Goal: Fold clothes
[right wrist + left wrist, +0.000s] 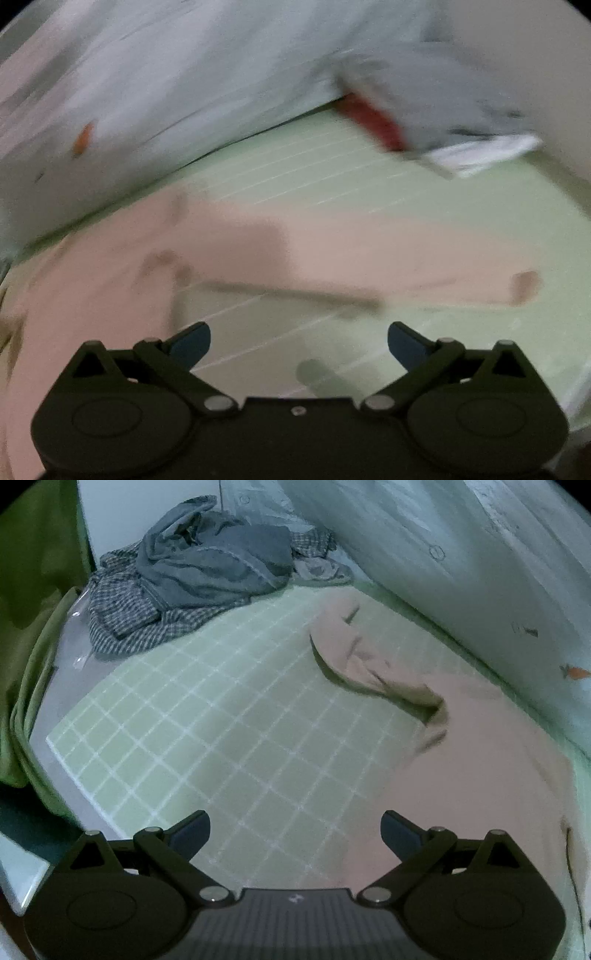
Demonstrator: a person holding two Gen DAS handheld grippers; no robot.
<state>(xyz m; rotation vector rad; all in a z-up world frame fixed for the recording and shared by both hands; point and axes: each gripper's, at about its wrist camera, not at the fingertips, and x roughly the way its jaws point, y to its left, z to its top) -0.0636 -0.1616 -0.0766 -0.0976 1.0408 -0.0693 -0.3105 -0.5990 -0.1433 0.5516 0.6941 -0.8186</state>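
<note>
The pink garment is soft, matte cloth spread mostly flat on the green mat, ahead and to the right of the left claw. One edge is lifted into a curved fold with a dark shadowed underside. In the right wrist view, the same pink garment lies directly ahead of the right claw, blurred, with a long straight hem. Both claws are released, jaws spread wide, holding nothing. The mat carries a white square grid and lies on a pale surface. Far ahead-left of the left claw sits a crumpled pile: a grey garment over checked cloth. A grey item with a red strip lies ahead-right of the right claw, too blurred to identify.
</note>
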